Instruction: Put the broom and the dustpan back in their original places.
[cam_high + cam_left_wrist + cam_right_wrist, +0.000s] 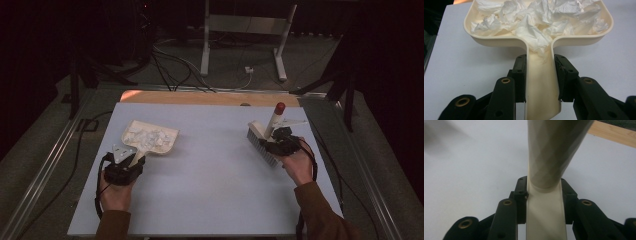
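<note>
High view: at the left of the surface [215, 150] a cream dustpan [150, 137] heaped with crumpled tissue [147, 136] is gripped by its handle in the left hand-held gripper [131, 159], while at the right a brush [265, 136] is clamped in the right hand-held gripper [277, 142].

Dustpan [150, 137] on table [215, 190], left side, crumpled paper [536, 22] in its pan; left gripper [131, 161] just before it, clamped on handle. Brush [265, 137] on table's right side, well apart, right gripper [280, 145] clamped on its handle
</note>
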`<state>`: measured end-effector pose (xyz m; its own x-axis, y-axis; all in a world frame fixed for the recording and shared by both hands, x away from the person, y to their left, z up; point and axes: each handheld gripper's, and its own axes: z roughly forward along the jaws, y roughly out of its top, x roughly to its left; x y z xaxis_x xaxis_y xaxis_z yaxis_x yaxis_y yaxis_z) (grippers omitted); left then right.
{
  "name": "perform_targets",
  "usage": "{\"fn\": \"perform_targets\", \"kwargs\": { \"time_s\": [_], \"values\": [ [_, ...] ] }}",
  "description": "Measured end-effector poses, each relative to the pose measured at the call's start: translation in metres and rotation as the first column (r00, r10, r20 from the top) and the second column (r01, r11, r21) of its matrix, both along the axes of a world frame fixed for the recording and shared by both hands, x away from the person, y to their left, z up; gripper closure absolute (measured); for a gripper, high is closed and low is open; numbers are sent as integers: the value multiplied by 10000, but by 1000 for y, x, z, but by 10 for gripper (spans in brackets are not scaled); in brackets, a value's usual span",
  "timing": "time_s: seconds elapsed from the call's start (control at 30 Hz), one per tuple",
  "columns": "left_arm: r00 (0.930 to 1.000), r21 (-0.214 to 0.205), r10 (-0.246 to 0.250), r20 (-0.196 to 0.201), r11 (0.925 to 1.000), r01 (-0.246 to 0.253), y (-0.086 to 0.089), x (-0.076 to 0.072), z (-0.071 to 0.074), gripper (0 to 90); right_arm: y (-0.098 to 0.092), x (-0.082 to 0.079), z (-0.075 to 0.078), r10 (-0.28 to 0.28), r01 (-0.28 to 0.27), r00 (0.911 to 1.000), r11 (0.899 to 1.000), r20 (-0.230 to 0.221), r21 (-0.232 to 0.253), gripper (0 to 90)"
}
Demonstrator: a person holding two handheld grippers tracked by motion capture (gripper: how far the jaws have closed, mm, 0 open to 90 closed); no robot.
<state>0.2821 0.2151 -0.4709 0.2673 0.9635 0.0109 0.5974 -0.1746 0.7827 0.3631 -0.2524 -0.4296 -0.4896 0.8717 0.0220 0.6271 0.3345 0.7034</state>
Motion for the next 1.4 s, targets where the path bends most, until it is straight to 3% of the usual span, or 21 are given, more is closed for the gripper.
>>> {"fn": "perform_targets", "kwargs": {
  "time_s": [0.73,1.4],
  "values": [
    [9985,10,550,-69,9985,-550,5,-4,-4,665,-30,1,-4,373,-373,9993,9988,-5,-320,674],
    [9925,-83,1224,-24,9924,-1224,8,-10,-11,665,-45,-1,-6,1443,-1436,9895,9874,60,-659,673]
  ]
}}
